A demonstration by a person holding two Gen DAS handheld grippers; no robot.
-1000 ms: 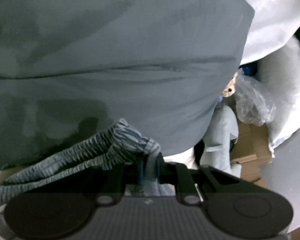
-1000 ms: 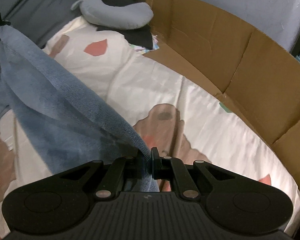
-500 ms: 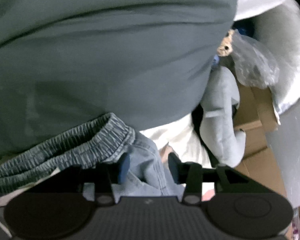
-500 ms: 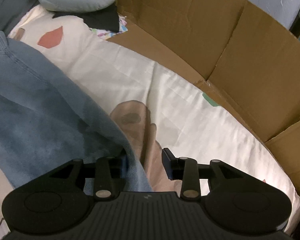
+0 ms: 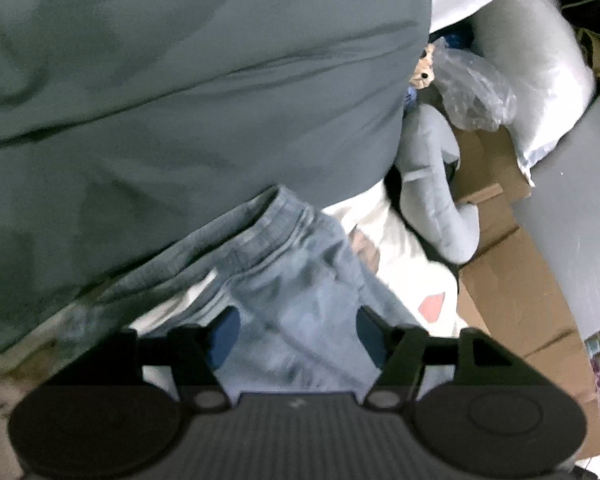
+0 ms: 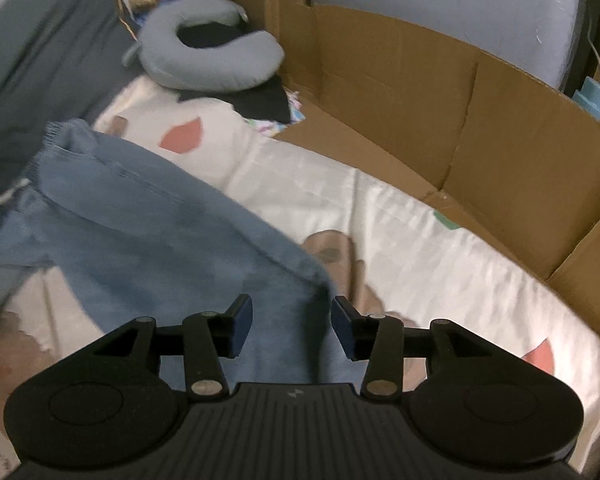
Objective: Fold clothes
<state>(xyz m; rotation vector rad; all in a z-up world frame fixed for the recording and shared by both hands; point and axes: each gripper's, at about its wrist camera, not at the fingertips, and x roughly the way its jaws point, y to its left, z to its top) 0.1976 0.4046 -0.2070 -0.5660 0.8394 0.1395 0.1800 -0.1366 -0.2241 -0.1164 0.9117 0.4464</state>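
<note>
1. Denim trousers [image 6: 140, 224] lie soft and floppy on the patterned sheet [image 6: 420, 240], waistband [image 5: 260, 232] toward the neck pillow [image 6: 212, 60]; long axis runs from it to you.
2. Take hold at waistband and hem.
3. Your left gripper [image 5: 296, 330] and right gripper [image 6: 292, 326] are opening, pads clear of the denim.

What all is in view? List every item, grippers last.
denim trousers: 1, blue, spread on the sheet, elastic waistband toward the grey bedding
sheet: 1, cream with red and brown prints, under the trousers
neck pillow: 1, grey, far end of the sheet
cardboard: brown panels, along the sheet's edge
grey bedding: 1, dark grey, beyond the waistband
plastic bag: 1, clear, beside the cardboard
left gripper: jaws opening, over the trousers, not pressing them
right gripper: jaws opening, over the trousers' edge, not pressing it
</note>
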